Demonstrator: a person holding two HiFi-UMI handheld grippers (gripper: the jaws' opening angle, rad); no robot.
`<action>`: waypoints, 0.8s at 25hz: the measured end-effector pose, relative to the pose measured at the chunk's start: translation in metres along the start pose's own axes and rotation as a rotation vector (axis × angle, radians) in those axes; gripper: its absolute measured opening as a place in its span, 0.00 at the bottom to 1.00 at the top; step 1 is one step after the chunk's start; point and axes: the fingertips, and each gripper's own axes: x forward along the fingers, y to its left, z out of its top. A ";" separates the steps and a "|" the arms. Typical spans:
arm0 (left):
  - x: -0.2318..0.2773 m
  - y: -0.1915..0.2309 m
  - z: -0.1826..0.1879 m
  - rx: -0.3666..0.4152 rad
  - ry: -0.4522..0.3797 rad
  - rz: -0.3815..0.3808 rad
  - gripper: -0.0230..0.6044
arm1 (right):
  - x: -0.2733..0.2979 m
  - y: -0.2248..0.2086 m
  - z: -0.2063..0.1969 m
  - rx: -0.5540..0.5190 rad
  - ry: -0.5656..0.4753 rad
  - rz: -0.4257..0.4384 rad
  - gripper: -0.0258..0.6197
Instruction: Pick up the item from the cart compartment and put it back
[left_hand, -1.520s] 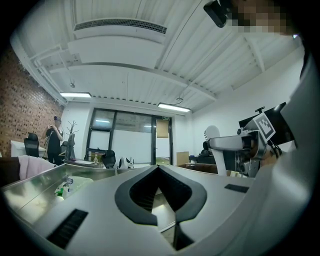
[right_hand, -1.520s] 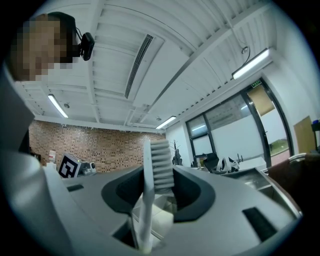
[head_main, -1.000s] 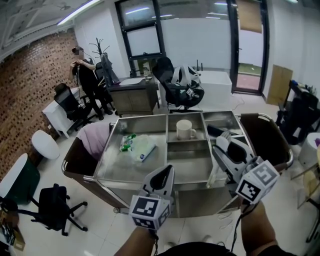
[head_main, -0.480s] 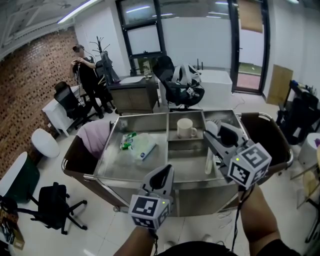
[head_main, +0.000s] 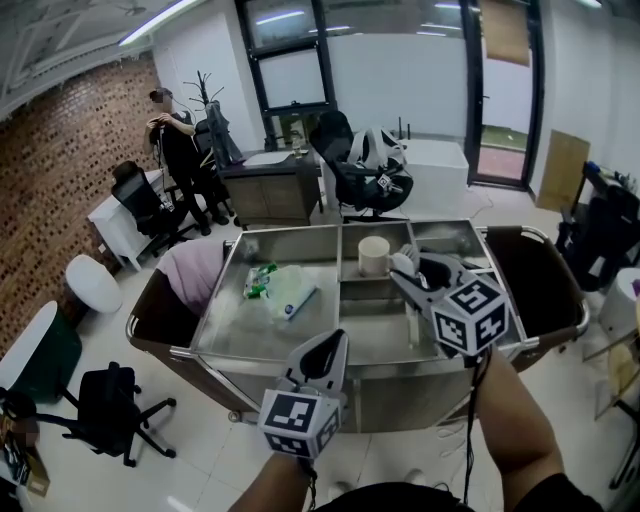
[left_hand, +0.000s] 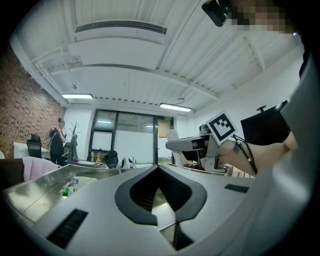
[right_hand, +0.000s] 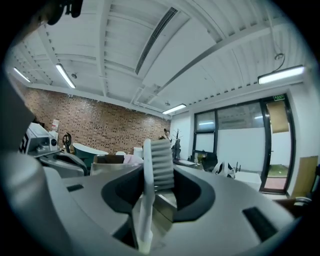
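White toothbrush (right_hand: 158, 165) gripped in R claw (right_hand: 159, 186).

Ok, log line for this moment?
right hand-held gripper: shut on toothbrush, above cart | left hand-held gripper: shut, empty, near cart's front edge | cup: upright in cart

The left gripper (head_main: 331, 345) points level and forward, its jaws together, with nothing between. The right gripper (head_main: 404, 272), on a stretched forearm (head_main: 508, 425), clamps a white brush (right_hand: 158, 165).
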 end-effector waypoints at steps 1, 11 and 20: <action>0.000 0.000 0.000 0.000 0.001 0.001 0.04 | 0.003 -0.001 -0.006 0.012 0.016 0.001 0.33; -0.001 0.004 -0.002 -0.003 0.001 0.006 0.04 | 0.038 -0.011 -0.069 0.109 0.160 0.005 0.33; -0.001 0.007 -0.003 -0.010 0.002 0.012 0.04 | 0.055 -0.006 -0.085 0.087 0.214 0.007 0.34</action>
